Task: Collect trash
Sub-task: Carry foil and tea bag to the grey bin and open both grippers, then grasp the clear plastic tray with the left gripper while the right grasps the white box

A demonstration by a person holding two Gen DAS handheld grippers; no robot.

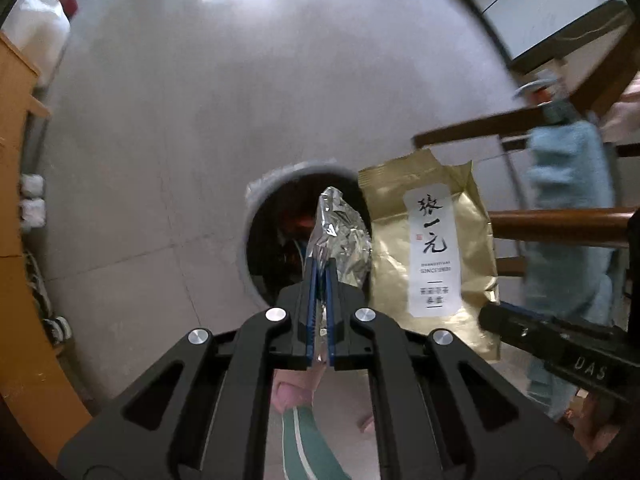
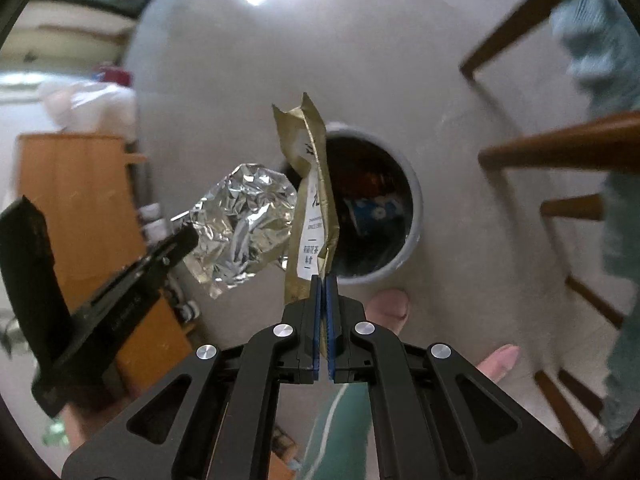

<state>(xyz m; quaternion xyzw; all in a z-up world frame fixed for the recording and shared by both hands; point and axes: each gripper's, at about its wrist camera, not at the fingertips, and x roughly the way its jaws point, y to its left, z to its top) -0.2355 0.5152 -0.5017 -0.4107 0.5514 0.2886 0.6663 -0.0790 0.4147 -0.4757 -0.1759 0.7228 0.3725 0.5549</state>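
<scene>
My left gripper is shut on a crumpled silver foil bag and holds it above the open grey trash bin on the floor. My right gripper is shut on a gold tea pouch with a white label and holds it over the left rim of the same bin. In the left wrist view the gold pouch hangs just right of the foil bag, with the right gripper at its lower edge. In the right wrist view the foil bag and left gripper are at left.
The bin holds dark trash, including a blue packet. A wooden chair with a light blue towel stands at right. A wooden cabinet stands at left. The person's feet are near the bin on the tiled floor.
</scene>
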